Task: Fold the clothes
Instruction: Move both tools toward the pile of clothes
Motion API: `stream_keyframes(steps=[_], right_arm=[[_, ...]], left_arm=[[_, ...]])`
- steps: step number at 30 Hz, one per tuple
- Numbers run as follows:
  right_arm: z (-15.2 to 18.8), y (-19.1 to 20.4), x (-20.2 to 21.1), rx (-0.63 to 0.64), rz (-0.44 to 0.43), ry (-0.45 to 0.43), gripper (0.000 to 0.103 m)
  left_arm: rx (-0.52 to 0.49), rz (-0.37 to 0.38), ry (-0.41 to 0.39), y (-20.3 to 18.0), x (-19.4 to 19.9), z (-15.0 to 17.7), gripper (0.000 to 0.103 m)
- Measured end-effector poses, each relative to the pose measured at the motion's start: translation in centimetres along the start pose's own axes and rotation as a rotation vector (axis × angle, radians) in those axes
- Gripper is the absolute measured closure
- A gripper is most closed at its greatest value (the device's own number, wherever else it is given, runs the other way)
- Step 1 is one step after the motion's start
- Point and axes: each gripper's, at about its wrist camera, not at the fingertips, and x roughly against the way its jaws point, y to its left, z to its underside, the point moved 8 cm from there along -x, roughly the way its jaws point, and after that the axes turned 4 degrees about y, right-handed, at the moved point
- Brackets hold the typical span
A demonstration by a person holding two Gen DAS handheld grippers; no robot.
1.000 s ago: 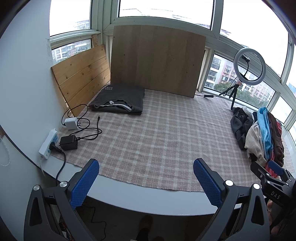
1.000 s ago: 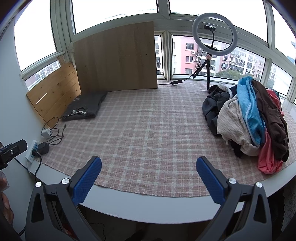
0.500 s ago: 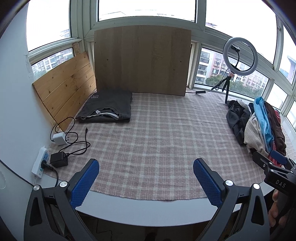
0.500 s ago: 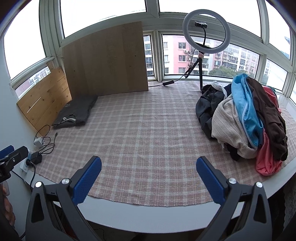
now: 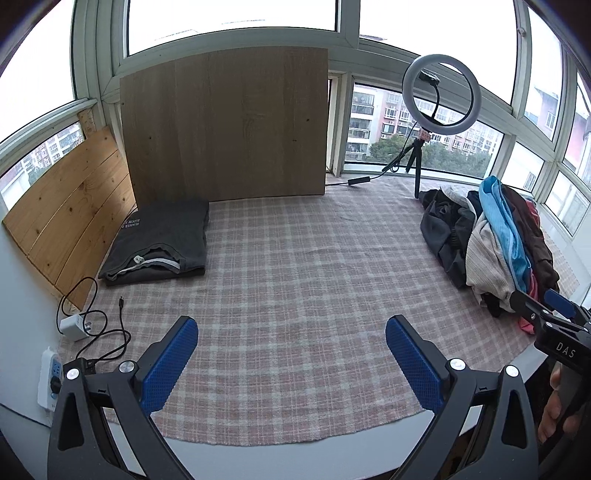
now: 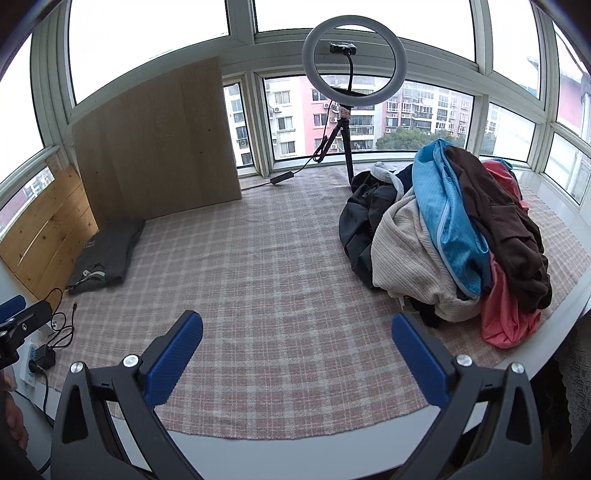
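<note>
Left wrist view is giving me the white charger (image 5: 72, 327) by the folded dark grey garment (image 5: 159, 242), while I am holding the left gripper (image 5: 291, 363) spread wide and empty over the plaid cloth (image 5: 295, 295). Right wrist view is showing the unfolded clothes pile (image 6: 450, 240) fully, the right gripper (image 6: 297, 363) also gaping, gripping nothing.

Soft overcast daylight comes through the windows (image 5: 232, 22), whose upper panes blow out to plain white. The checked cloth (image 6: 280, 266) is evenly lit with faint shadows. Both views are sharp, with strong fisheye bending and dark vignetted corners.
</note>
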Motion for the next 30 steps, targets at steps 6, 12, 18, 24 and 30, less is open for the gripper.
stream_keyframes(steps=[6,12,18,24,30], right_arm=[[-0.9,-2.6,-0.2,-0.054,0.065,-0.026,0.0],[-1.1,-6.2,-0.1,-0.156,0.081,-0.066,0.0],[-0.4,-10.0,-0.1,-0.218,0.139,-0.046,0.0],[0.5,-14.9,0.5,-0.282,0.199,-0.017,0.0],[0.1,-21.8,1.2,-0.291,0.342,-0.026,0.0]], left_arm=[[-0.068,0.114,0.006,-2.4,-1.9,-1.9,0.001],[-0.165,0.202,0.027,-5.3,-4.4,-3.3,0.002],[-0.206,0.301,0.073,-8.4,-6.9,-3.6,0.005],[-0.232,0.365,0.113,-11.8,-8.4,-3.6,0.015],[-0.235,0.408,0.16,-15.1,-9.5,-3.8,0.015]])
